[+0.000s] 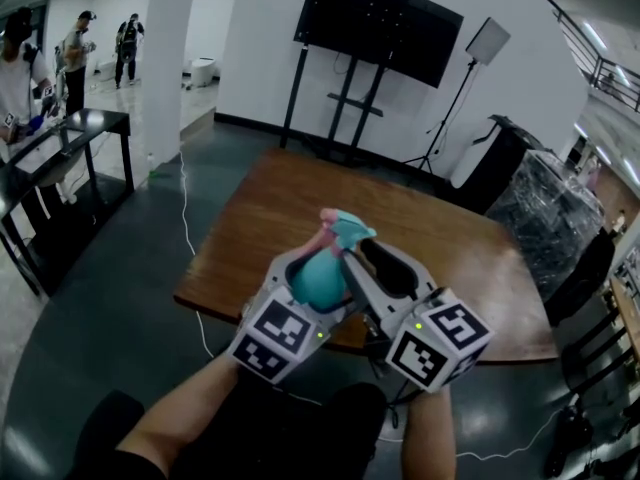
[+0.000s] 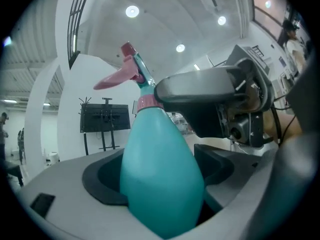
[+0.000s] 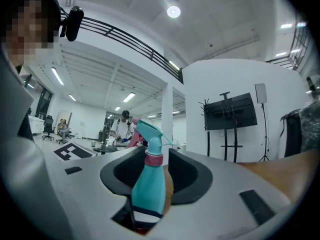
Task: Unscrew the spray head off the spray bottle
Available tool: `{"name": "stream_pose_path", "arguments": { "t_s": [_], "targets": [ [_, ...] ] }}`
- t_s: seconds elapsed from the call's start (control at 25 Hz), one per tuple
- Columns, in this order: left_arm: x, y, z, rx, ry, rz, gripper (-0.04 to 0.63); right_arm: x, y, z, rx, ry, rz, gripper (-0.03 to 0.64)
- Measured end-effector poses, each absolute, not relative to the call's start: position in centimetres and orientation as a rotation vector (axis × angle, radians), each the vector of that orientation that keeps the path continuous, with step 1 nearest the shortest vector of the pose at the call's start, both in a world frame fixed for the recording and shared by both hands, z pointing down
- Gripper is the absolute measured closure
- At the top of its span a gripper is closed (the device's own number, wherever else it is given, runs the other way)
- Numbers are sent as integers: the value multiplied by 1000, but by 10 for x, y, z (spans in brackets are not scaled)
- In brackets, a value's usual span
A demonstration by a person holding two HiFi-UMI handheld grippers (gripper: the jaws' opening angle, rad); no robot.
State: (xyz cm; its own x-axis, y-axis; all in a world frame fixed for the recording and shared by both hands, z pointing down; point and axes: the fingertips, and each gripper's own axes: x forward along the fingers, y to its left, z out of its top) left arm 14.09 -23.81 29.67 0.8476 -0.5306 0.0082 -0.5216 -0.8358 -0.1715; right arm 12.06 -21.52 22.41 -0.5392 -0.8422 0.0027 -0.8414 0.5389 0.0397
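A teal spray bottle (image 1: 318,280) with a pink collar and a teal-and-pink spray head (image 1: 348,230) is held in the air over the wooden table (image 1: 460,248). My left gripper (image 1: 320,268) is shut on its wide body (image 2: 160,184), which fills the space between the jaws. My right gripper (image 1: 362,250) sits at the neck from the right. In the right gripper view the bottle (image 3: 150,184) stands upright between the jaws with the pink collar (image 3: 153,159) level with the pads, and a gap shows beside it. One finger (image 2: 200,89) of the right gripper reaches the collar in the left gripper view.
A large screen on a black stand (image 1: 375,23) is behind the table. A wrapped crate (image 1: 550,218) stands at the right, a black table (image 1: 60,143) at the left with people beyond it. A white cable (image 1: 190,238) runs across the dark floor.
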Motion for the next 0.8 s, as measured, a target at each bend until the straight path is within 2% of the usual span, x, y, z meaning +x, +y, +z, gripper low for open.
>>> {"name": "stream_pose_path", "arguments": {
  "t_s": [0.32, 0.8],
  "targets": [
    [143, -225, 294, -2901, 655, -50, 175, 113, -207, 227, 1324, -2810, -75, 482],
    [151, -182, 294, -2980, 211, 5, 175, 126, -179, 228, 605, -3172, 35, 483]
  ]
}}
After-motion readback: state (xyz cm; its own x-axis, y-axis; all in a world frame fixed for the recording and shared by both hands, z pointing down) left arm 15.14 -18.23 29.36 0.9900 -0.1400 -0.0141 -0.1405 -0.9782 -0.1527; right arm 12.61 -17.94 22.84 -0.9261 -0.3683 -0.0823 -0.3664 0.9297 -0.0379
